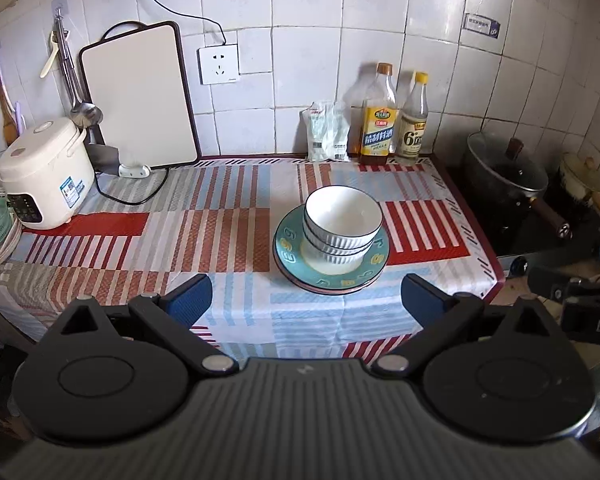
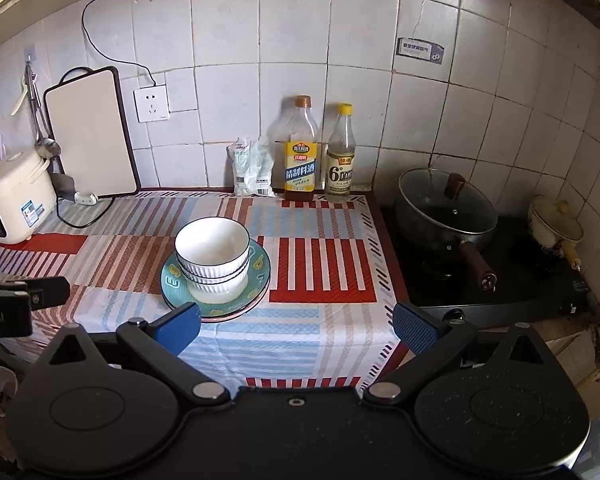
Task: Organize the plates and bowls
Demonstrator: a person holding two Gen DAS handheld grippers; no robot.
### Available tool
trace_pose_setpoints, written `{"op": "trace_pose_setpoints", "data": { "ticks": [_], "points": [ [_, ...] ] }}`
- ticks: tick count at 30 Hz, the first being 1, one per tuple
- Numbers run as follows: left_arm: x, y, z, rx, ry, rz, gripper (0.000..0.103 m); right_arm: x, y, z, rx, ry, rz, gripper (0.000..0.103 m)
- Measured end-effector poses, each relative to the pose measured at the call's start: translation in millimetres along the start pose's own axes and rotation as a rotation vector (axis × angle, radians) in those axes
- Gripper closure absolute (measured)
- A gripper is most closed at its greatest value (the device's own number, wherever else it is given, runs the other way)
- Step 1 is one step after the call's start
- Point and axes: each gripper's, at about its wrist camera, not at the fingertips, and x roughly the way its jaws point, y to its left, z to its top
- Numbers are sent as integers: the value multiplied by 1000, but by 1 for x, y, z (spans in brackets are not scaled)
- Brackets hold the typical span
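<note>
Glazed white ribbed bowls (image 1: 342, 226), nested atop teal plates (image 1: 290, 254); we judge a nudge topples them (both grippers (image 1: 306, 300) (image 2: 296, 328) splayed, empty).

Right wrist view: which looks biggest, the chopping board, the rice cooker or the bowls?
1. Chopping board
2. Rice cooker and stack of bowls: they look about alike. The cooker is cut off at the picture's edge and stands farther back, so no ranking.

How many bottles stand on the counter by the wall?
2. The brown-capped bottle stands at the back against the tiles, right of the white bag. The yellow-capped bottle stands just right of it, nearer the stove. None seems hidden.
</note>
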Motion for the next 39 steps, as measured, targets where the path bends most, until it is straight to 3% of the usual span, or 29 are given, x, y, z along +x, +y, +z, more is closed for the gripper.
{"op": "trace_pose_setpoints", "data": {
  "ticks": [12,25,39],
  "points": [
    [10,2,-7,13,33,39,1,-5,-1,-5,40,-41,-14,0],
    [-1,-7,-10,52,-49,44,1,-8,2,-11,39,-81,-38,0],
    [-2,-9,-14,40,-24,-14,1,-10,4,-16,7,-71,-40,0]
  ]
}}
